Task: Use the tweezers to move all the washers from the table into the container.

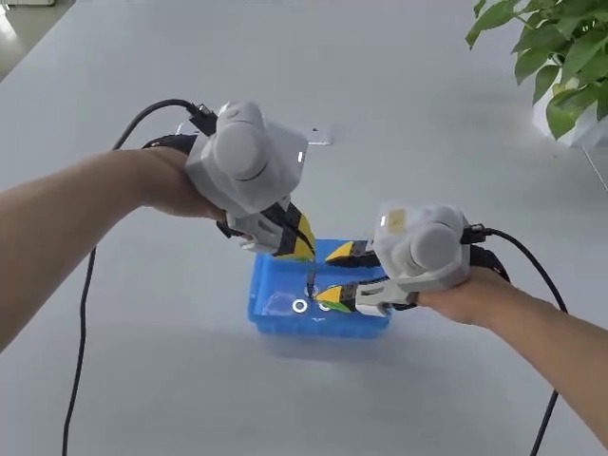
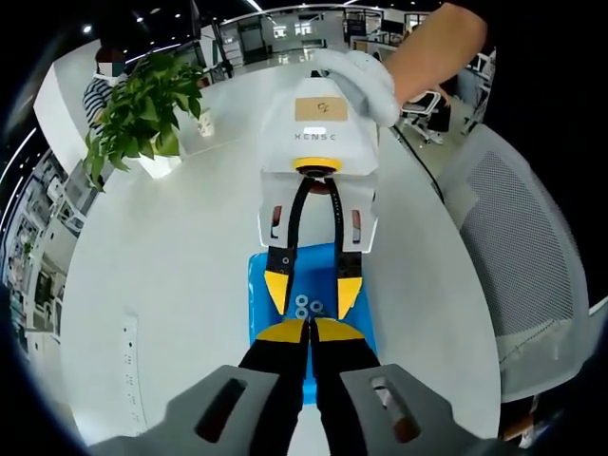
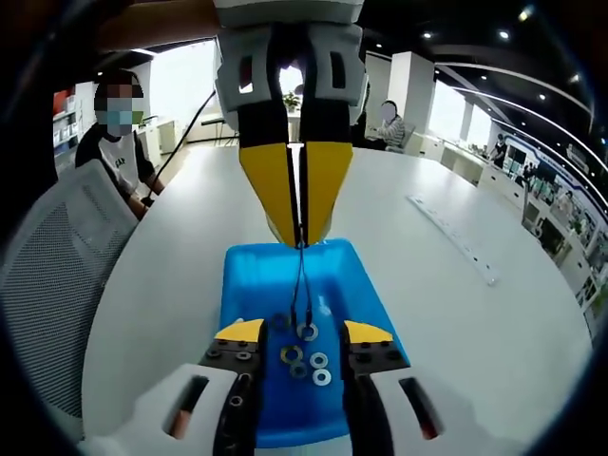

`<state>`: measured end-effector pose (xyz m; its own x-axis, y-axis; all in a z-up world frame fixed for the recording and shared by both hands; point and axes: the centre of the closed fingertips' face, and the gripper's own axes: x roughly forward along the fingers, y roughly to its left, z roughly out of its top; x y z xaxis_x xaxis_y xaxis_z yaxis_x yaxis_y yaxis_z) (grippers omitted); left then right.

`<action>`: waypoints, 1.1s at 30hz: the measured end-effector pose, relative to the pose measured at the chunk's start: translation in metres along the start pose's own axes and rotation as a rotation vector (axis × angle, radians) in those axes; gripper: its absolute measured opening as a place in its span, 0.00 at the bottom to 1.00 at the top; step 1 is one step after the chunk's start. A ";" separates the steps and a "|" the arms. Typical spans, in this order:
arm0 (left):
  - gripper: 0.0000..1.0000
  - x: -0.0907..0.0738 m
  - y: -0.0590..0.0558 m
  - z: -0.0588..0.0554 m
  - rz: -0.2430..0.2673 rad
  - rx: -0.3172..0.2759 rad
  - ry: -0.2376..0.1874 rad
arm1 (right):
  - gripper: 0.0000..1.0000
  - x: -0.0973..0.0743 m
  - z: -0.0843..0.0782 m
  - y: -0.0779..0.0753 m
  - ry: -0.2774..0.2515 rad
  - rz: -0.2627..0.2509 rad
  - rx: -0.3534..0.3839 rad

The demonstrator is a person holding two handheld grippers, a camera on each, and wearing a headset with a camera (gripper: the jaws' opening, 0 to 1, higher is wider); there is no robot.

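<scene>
Head view, left: left gripper point(image 1: 296, 245) clamped tight on the tweezers point(image 1: 311, 275), tips poking down into the blue container point(image 1: 271, 321). Right: right gripper point(image 1: 334, 275) spread wide, gripping nothing, hovering over that same container. Two washers point(image 1: 301, 306) clear from up here. From the left gripper view, about three, bunched just past the closed jaws. From the right gripper view, five on the container floor, tweezer tips right at one of them.
</scene>
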<state>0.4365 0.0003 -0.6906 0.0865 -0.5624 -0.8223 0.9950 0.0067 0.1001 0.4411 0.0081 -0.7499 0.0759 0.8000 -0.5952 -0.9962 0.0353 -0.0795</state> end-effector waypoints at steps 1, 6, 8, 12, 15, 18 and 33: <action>0.04 0.000 0.000 0.000 0.000 0.001 0.001 | 0.32 -0.002 -0.001 0.000 0.001 -0.006 0.003; 0.04 0.000 0.000 0.000 -0.001 -0.007 0.004 | 0.39 -0.014 -0.004 0.000 0.005 -0.035 0.017; 0.04 0.000 -0.001 0.000 -0.001 -0.009 0.008 | 0.41 -0.020 -0.004 -0.001 0.001 -0.051 0.028; 0.04 0.000 -0.001 0.001 0.000 -0.003 0.015 | 0.47 -0.031 -0.007 -0.003 -0.002 -0.082 0.040; 0.04 0.000 -0.002 0.001 0.004 0.005 0.020 | 0.50 -0.038 -0.007 -0.003 -0.012 -0.099 0.055; 0.04 -0.002 -0.001 0.004 0.009 0.005 0.013 | 0.53 -0.044 -0.009 -0.002 -0.015 -0.112 0.064; 0.04 -0.020 -0.001 0.022 0.031 -0.010 -0.009 | 0.68 -0.070 -0.018 0.008 -0.026 -0.170 0.132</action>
<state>0.4324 -0.0065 -0.6623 0.1172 -0.5696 -0.8135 0.9922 0.0327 0.1200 0.4287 -0.0588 -0.7230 0.2435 0.7908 -0.5616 -0.9663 0.2477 -0.0702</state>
